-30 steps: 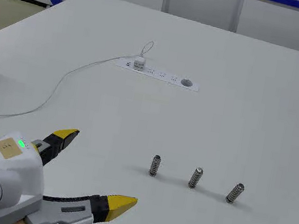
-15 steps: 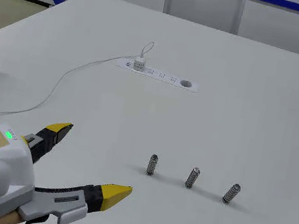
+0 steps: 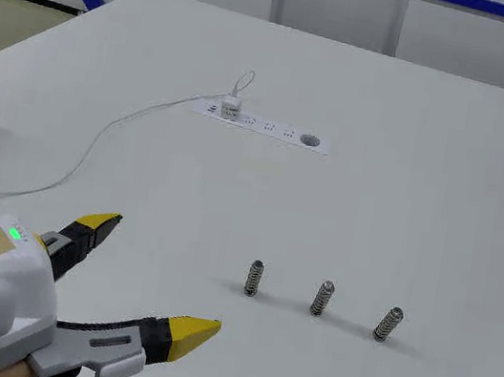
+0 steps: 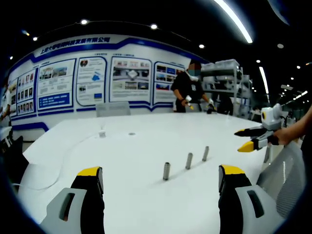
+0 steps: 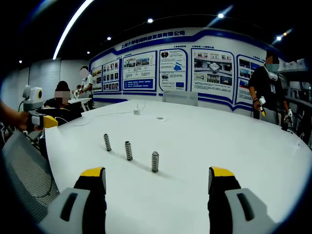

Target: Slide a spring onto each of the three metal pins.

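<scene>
Head view: a white table (image 3: 431, 160) carries three upright metal pins in a row, the left pin (image 3: 254, 278), the middle pin (image 3: 322, 298) and the right pin (image 3: 388, 324). They stand apart from one another, and each has a coiled spring (image 5: 155, 162) wrapped around its shaft, as the right gripper view shows most clearly.

The left gripper (image 3: 149, 273) hovers at the lower left, near the table's front edge and well apart from the pins. Its yellow-tipped jaws are spread wide and hold nothing. In the left gripper view the row of pins stands between and beyond the two jaw tips.

The right gripper (image 5: 157, 176) also has its jaws spread and empty, with the pins ahead of it and slightly left of centre. In the head view one of its yellow tips shows at the lower right edge, below the right pin.

Farther back on the table lies a power strip (image 3: 262, 125) with a small white plug (image 3: 232, 105) seated in it. A thin cable (image 3: 94, 148) curves from it toward the left edge. A chair (image 3: 338, 8) stands at the far side.
</scene>
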`<state>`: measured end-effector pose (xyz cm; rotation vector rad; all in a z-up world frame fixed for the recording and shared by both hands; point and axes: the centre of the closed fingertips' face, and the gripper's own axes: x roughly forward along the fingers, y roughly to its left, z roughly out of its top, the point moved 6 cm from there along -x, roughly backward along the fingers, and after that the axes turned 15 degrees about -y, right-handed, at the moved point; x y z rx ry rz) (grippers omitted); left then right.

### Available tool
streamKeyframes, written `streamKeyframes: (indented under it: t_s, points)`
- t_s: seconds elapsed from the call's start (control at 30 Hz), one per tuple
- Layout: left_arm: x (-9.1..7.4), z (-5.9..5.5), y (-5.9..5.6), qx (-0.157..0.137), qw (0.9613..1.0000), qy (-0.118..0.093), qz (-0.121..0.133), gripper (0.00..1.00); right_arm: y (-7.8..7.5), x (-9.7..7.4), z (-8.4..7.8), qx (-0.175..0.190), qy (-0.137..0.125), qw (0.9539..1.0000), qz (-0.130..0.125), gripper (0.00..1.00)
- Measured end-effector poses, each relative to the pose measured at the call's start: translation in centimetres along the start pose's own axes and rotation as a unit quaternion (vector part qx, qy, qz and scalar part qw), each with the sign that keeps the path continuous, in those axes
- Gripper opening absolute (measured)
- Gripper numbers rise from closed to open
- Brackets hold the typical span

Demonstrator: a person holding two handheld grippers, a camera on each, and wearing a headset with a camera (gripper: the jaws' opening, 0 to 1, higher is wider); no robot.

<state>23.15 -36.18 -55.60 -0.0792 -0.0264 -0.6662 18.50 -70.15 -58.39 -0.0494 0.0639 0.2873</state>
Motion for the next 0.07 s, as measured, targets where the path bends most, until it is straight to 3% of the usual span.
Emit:
streamKeyframes:
  t_s: [0.07]
  points:
    - [-0.02, -0.09, 0.04, 0.001, 1.0000, 0.002, 0.000, 1.00, 0.13, 0.06, 0.07, 0.004, -0.003, 1.0000, 0.003, 0.87]
